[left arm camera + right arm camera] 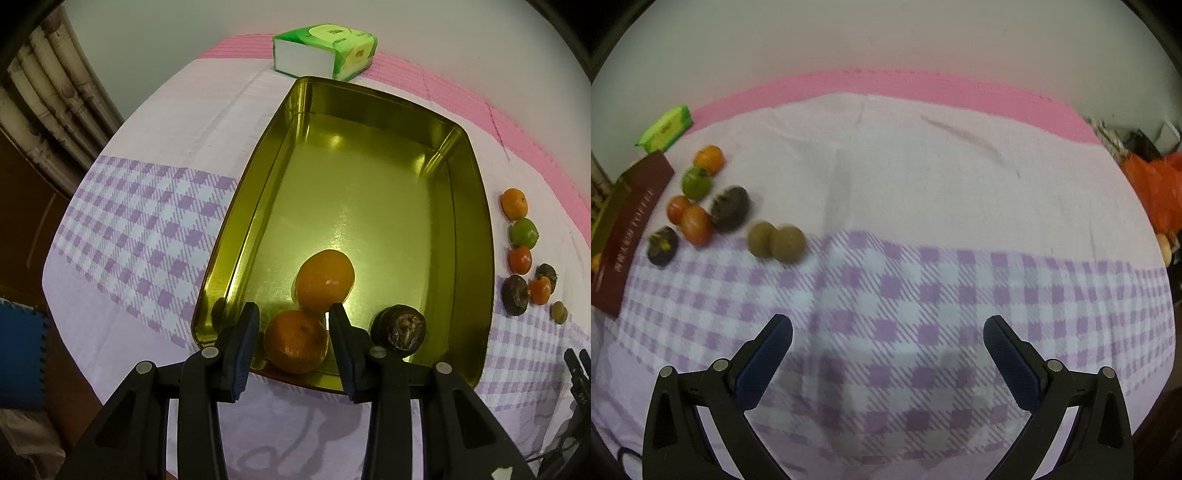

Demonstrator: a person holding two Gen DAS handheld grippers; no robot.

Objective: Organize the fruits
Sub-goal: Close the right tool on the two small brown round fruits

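Both hand-held grippers gape, left (291, 314) straddling an orange (295, 340) in the tray (476, 236) running lengthwise away

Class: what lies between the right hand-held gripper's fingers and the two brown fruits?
Only bare checked tablecloth separates the right hand-held gripper from the brown fruits, per the right wrist view.

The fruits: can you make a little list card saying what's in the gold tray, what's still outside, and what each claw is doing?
in tray: two oranges, one dark fruit
outside on cloth: small orange, green, red, dark and brown fruits
left claw: open around the nearer orange, not squeezing
right claw: open wide, holding nothing
also there: tissue pack
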